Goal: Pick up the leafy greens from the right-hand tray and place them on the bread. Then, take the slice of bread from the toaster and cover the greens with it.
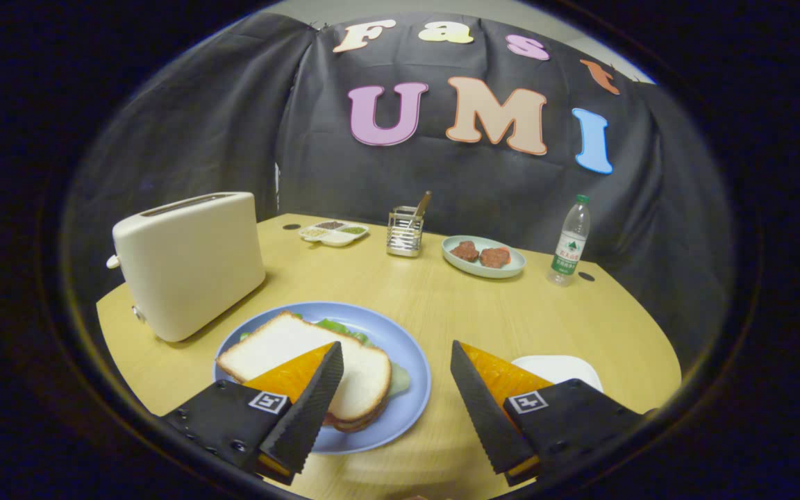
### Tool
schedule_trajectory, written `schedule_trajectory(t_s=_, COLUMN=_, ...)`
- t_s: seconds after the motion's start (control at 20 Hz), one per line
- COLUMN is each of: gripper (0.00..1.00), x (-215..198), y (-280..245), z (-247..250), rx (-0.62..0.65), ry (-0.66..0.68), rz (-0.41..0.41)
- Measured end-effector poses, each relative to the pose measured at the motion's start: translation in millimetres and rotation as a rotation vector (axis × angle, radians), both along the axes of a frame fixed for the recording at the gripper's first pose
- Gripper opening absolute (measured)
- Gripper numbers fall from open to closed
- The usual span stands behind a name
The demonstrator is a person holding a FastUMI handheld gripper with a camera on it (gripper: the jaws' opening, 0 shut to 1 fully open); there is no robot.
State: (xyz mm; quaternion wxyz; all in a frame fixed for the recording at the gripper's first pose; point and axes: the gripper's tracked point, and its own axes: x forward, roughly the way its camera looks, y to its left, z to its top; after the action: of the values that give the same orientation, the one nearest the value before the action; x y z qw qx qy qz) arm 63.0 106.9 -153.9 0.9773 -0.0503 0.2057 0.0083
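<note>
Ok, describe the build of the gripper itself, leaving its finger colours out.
The gripper has two wedge-shaped fingers that taper toward the tips, their inner faces ribbed with fine serrations. Each finger sits on a blocky black mount bearing a small square black-and-white marker tag, with screw heads along the mount's edge. No cables are visible.

1 toaster [188, 264] | 2 bread slices [303, 361] | 2 patties [480, 254] | 1 bottle [570, 242] | 1 gripper [396, 375], fingers apart

Wooden table [442, 298], toaster [188, 264], blue plate [410, 389], bottle [570, 242], utensil holder [405, 232]
</note>
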Motion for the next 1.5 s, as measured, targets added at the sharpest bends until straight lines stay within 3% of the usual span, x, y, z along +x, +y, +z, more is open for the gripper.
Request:
schedule_trajectory(t_s=0.55, gripper=0.99, x=34.5, y=-42.7, z=123.0, rx=0.024, ry=-0.244, rz=0.008)
schedule_trajectory(t_s=1.0, gripper=0.99, x=-8.8, y=-62.0, z=128.8, rx=0.060, ry=-0.337, rz=0.021)
schedule_trajectory(t_s=1.5, gripper=0.98, x=-35.1, y=-131.5, z=119.7, rx=0.000, ry=-0.333, rz=-0.097)
